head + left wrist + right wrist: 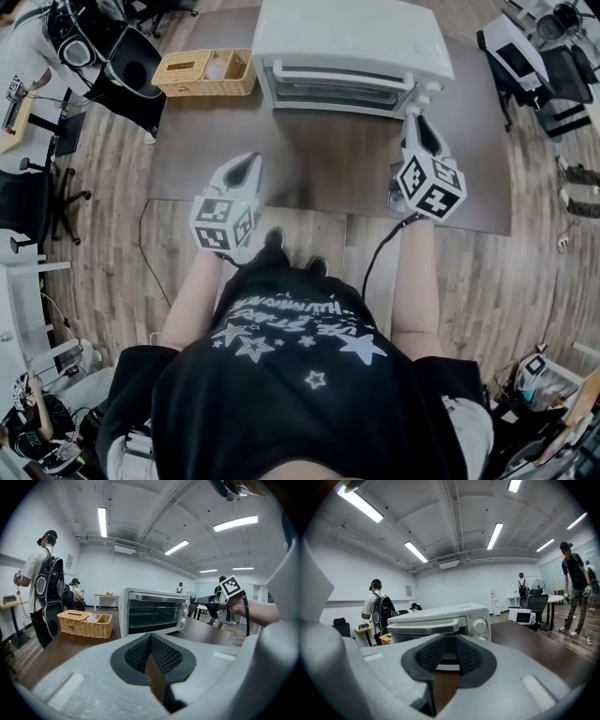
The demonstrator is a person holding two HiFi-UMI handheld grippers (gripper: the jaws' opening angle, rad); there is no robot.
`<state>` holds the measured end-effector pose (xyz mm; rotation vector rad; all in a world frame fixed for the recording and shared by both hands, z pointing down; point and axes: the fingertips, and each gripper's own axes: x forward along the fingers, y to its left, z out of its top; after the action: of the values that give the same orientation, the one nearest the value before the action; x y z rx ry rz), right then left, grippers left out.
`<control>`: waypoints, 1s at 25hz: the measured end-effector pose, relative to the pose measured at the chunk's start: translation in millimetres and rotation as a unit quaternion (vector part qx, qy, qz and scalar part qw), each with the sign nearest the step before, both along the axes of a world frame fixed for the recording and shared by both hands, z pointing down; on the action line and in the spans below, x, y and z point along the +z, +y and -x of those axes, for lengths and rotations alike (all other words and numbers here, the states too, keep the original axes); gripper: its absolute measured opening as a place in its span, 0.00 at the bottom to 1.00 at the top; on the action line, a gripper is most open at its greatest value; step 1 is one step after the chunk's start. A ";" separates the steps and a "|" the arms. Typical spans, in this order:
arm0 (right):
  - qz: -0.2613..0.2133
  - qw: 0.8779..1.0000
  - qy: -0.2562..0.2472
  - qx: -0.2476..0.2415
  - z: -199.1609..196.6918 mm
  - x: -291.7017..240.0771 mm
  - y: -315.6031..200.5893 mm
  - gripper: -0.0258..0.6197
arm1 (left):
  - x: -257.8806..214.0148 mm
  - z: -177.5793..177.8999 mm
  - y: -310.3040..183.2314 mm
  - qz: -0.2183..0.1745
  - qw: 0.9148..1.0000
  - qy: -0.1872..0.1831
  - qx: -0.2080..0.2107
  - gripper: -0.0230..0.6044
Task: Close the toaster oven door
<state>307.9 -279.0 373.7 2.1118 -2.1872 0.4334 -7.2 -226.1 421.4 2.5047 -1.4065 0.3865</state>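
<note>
The white toaster oven [352,37] stands at the far side of the brown table [319,173]. Its glass door [154,613] is upright against the front, with the handle [424,629] along its top. My right gripper [413,120] hovers just in front of the oven's right front corner, near the knobs [479,626]. Its jaws stand a little apart with nothing between them [447,652]. My left gripper [249,167] hangs over the table, well short of the oven and to its left. Its pads meet at the tip [150,639] and hold nothing.
A wicker basket [202,72] sits on the table left of the oven. Office chairs [131,66] and a person with a backpack [44,597] are off the table's left side. More chairs and desks [539,66] stand to the right.
</note>
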 end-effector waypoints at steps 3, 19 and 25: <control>0.011 1.000 -0.008 -0.013 4.9 14.0 20.4 0.14 | 5.8 1.0 21.8 0.009 1.000 -0.003 -0.008 0.05; 0.050 0.998 0.004 0.048 58.7 41.4 106.0 0.04 | 20.0 36.6 54.4 0.025 0.995 0.004 0.096 0.05; 0.056 0.995 0.009 0.086 112.5 41.5 145.8 0.04 | 24.9 79.3 62.8 0.032 0.989 0.013 0.146 0.05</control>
<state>195.4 -133.3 415.2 2.2423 -1.9300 0.5328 -86.4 -163.2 446.3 2.6557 -1.0019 0.4429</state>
